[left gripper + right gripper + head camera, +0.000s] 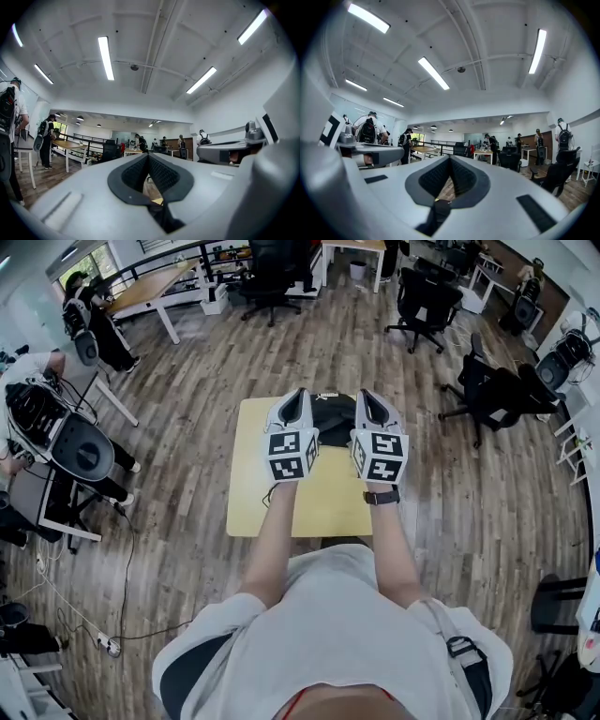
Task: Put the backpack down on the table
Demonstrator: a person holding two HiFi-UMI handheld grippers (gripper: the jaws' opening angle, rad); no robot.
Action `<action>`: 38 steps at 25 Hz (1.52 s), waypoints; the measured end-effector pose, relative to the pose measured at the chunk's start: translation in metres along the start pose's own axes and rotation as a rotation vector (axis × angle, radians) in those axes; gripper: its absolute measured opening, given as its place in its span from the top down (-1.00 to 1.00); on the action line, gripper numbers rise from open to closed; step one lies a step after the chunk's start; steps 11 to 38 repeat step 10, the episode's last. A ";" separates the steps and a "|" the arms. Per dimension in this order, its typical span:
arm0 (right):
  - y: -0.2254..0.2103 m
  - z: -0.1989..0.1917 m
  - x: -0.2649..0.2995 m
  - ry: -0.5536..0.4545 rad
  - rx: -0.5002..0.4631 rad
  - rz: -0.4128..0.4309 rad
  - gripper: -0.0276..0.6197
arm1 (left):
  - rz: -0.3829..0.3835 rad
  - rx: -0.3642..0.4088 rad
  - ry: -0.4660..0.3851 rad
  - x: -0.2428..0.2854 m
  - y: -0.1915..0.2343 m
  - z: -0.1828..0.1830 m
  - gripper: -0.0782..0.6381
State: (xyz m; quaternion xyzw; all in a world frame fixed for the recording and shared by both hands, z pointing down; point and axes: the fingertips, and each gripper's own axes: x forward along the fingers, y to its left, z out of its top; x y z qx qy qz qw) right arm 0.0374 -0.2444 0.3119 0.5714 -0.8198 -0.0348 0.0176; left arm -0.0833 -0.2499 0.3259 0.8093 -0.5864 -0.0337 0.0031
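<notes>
- long white ceiling strip lights [105, 57] are glaring and lighting the room brightly and evenly.
- fisheye distortion is bending the edges, and the corners are darkening.

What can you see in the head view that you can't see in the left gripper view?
Only the head view: the person's arms, the yellow table and the whole black backpack at its far edge.

Only the left gripper view: the ceiling lights and, close up, the left gripper shut, with a bit of black backpack fabric pinched between its pads.

Both: the right gripper, the wooden floor, office chairs and people standing by desks.
</notes>
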 end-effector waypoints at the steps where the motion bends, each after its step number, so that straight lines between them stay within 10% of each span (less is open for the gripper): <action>1: -0.002 0.000 -0.002 0.002 -0.004 -0.003 0.89 | -0.005 0.000 0.001 0.000 -0.003 0.000 0.75; 38: -0.005 0.008 -0.016 -0.017 -0.013 -0.021 0.89 | -0.061 -0.032 0.006 -0.003 -0.016 0.001 0.75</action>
